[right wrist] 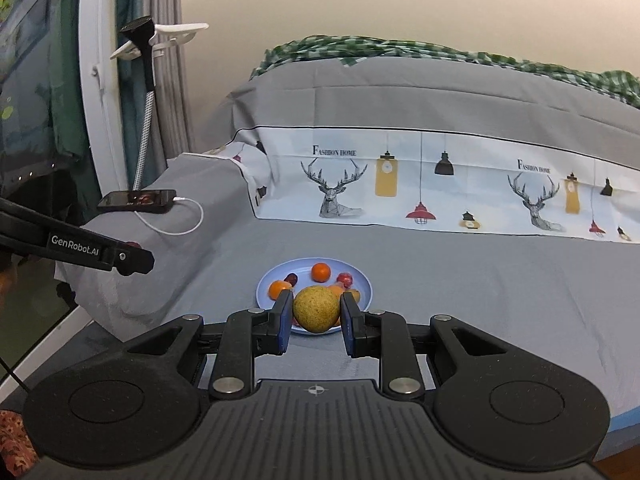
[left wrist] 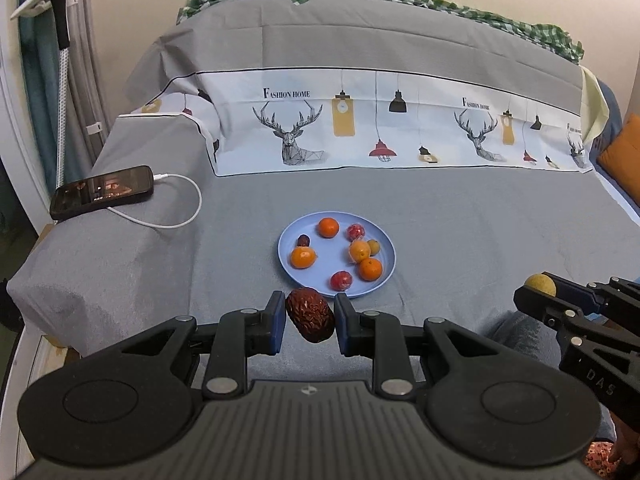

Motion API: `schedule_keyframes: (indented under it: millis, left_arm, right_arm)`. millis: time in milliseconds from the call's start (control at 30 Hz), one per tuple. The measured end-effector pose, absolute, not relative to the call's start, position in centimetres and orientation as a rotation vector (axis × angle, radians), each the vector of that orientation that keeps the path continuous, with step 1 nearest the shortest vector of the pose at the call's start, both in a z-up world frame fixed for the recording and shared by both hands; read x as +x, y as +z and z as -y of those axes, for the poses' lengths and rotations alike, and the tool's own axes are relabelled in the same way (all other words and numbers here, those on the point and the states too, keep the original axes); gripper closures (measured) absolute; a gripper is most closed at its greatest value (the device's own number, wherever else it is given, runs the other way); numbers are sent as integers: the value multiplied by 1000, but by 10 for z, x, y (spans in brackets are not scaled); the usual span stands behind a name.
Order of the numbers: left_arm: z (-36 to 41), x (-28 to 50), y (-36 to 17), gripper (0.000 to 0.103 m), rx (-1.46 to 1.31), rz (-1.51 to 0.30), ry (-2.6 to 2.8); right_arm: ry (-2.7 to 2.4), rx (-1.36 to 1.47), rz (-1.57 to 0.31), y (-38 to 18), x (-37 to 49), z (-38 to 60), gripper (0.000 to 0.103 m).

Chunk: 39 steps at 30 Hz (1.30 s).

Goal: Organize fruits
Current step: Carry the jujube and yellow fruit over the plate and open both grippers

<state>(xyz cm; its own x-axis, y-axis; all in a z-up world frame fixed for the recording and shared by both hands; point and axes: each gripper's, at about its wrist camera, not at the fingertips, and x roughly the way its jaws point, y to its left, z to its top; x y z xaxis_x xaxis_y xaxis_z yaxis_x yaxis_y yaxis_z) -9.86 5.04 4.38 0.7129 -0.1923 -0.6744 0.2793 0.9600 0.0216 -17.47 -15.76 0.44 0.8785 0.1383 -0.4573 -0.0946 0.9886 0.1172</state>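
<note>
Two grippers hang over a big grey bed cover (left wrist: 248, 216), and each one carries a fruit toward the blue plate (left wrist: 288, 264) in the middle. It looks like the carrying step, with the putting-down step next. The plate is the biggest thing that matters here, and it is already quite full: I count three oranges, a wrapped orange, two small red fruits in clear wrap, one little yellow fruit and one small dark date. Next in size is the left gripper (left wrist: 310, 320), squeezed shut on a big wrinkly red date (left wrist: 311, 314), held just in front of the plate's near rim. Off to its right, the right gripper (right wrist: 316, 312) is closed tight on a round yellow-green fruit (right wrist: 316, 309), also up in the air on the near side of the plate. To finish, I think each hand has to move over a bare blue spot, go down softly, and let go, so the fruit does not bump the others or roll off the edge. A black phone (left wrist: 102, 192) with a white cable (left wrist: 188, 208) lies well away on the left.
</note>
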Motion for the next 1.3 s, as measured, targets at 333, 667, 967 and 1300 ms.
schedule_keyframes:
  millis: [333,667,967,1300]
  left_arm:
    - [-48,-73,28,75,133,-790,-256]
    - [-37,-35,15,75,150,-829,-253]
    - [-23,22,-5,75,153,-868,-270]
    - [2,98,-40,75,181,-892,-299]
  right_arm:
    - [147,76,-531,-6,-154,152,77]
    - [168,98,-591,-21,-117,149,77]
    - [161,130,-642,-38,-66,146,77]
    - [136,146,-676,-69,11,142,77]
